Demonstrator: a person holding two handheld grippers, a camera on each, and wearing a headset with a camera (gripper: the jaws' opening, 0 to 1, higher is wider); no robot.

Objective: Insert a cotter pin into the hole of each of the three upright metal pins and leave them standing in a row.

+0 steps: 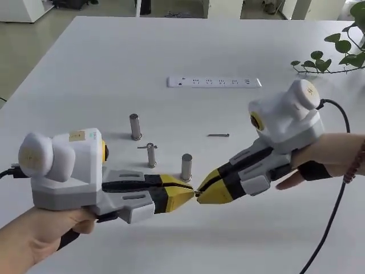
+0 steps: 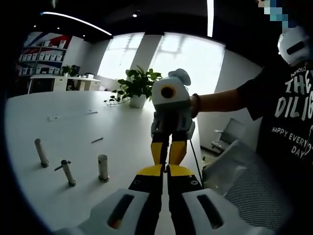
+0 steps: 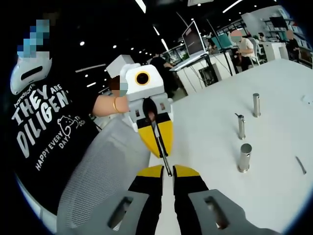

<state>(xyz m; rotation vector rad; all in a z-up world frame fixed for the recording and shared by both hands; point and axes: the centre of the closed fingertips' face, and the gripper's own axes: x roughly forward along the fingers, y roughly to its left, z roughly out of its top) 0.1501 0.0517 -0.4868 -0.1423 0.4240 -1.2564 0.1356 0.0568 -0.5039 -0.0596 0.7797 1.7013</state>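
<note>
The left tongs (image 1: 191,194) and right tongs (image 1: 201,194) meet tip to tip above the white table (image 1: 171,51), near the nearest upright metal post (image 1: 186,167), each squeezed narrow on one thin cotter pin (image 3: 161,147) whose long axis runs straight along the jaws, from one tool into the other.

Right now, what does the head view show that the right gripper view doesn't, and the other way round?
Head view adds a white power strip and plant leaves toward the far side of the table. Right gripper view adds the person's black printed shirt, a grey mesh chair and people at desks behind. Both share the three upright metal pins, the middle one already pinned, a loose cotter pin lying flat, and the left gripper and right gripper meeting tip to tip at a held cotter pin.
</note>
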